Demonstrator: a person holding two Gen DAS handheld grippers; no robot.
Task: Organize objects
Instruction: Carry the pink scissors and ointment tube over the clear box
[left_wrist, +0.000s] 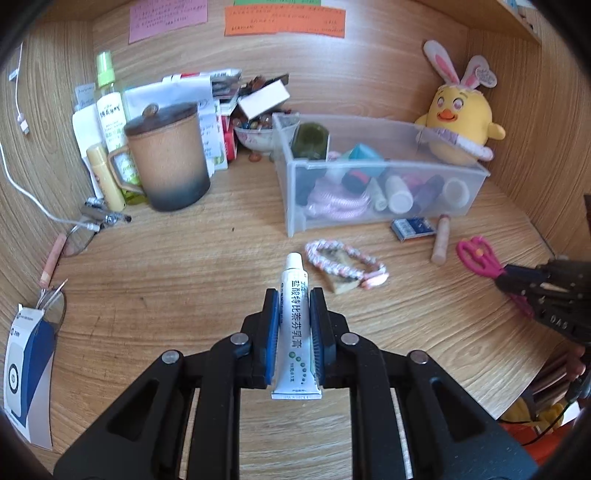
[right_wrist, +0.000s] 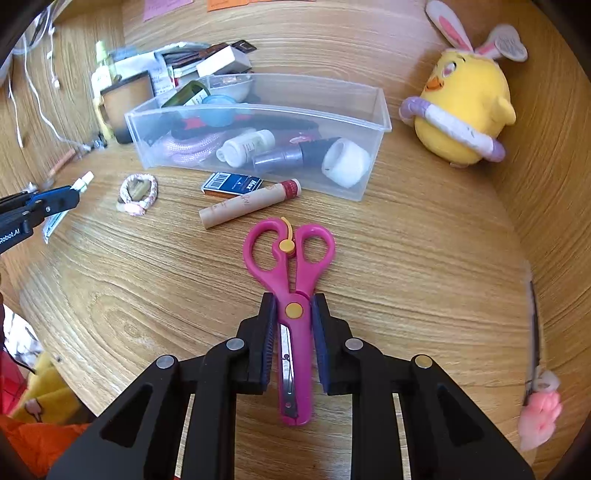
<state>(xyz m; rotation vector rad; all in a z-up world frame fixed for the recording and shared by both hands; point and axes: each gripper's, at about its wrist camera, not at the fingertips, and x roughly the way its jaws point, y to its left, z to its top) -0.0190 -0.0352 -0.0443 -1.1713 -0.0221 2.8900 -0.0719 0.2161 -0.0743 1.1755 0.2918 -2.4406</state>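
Observation:
A white ointment tube (left_wrist: 294, 273) with its cap pointing away is clamped between the blue pads of my left gripper (left_wrist: 294, 295), held a little above the wooden desk. In the right wrist view, pink scissors (right_wrist: 288, 251) lie on the desk with their handles pointing away. My right gripper (right_wrist: 293, 300) is shut on them at the yellow pivot, and the blades run back between the fingers. A clear plastic bin (left_wrist: 295, 206) (right_wrist: 382, 110) stands further back on the desk, holding small bottles, a pink cord and other items. The left gripper (right_wrist: 70, 195) also shows at the left edge of the right wrist view.
A braided bracelet (left_wrist: 343, 266), a blue box (left_wrist: 413, 228) and a beige lip tube (left_wrist: 441, 240) lie in front of the bin. A brown lidded mug (left_wrist: 170, 155), bottles and papers crowd the back left. A yellow plush chick (left_wrist: 461, 122) sits at back right. Glasses (left_wrist: 79, 240) lie at left.

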